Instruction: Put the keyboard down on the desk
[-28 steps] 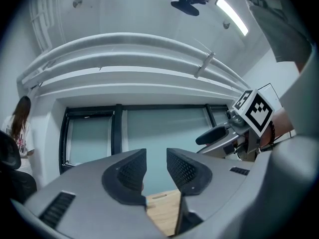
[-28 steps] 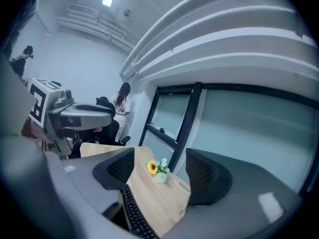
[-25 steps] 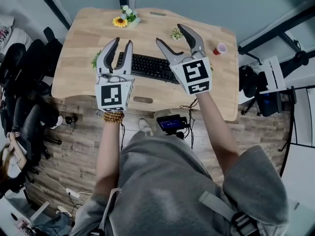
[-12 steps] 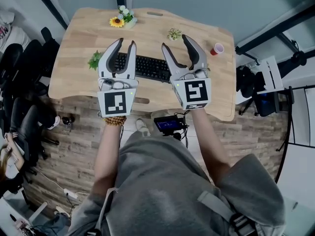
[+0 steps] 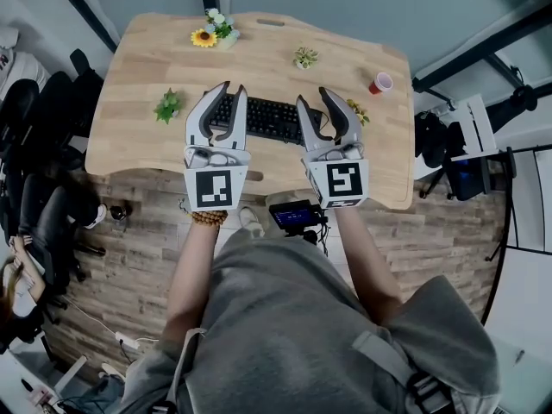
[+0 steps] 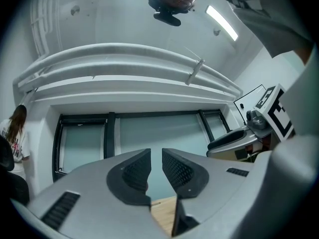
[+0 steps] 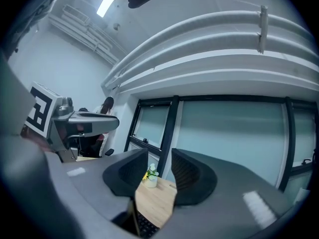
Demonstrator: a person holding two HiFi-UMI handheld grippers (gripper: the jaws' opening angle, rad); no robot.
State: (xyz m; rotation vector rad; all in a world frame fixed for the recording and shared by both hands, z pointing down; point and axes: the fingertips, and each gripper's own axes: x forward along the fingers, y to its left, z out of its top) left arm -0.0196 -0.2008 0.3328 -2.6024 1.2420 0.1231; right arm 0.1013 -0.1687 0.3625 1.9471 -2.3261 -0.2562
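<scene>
The black keyboard (image 5: 267, 117) lies across the middle of the wooden desk (image 5: 138, 67). My left gripper (image 5: 233, 90) reaches over its left end and my right gripper (image 5: 314, 97) over its right end. Both pairs of jaws have just been closing and stand with a narrow gap. In the left gripper view the pads (image 6: 137, 173) of the left gripper (image 6: 156, 156) are apart, with window and desk showing through. In the right gripper view a strip of keyboard (image 7: 143, 226) shows low under the right gripper (image 7: 160, 158); the pads do not press on it.
On the desk stand a sunflower pot (image 5: 207, 37), a small succulent (image 5: 305, 57), a green plant (image 5: 167, 105), another small plant (image 5: 356, 110) and a red cup (image 5: 381, 83). A device with a lit screen (image 5: 296, 216) sits below the desk's near edge. Office chairs (image 5: 43, 119) crowd the left.
Both grippers have drawn back toward the desk's near edge and come closer together over the keyboard's ends. Their jaws have narrowed a good deal.
</scene>
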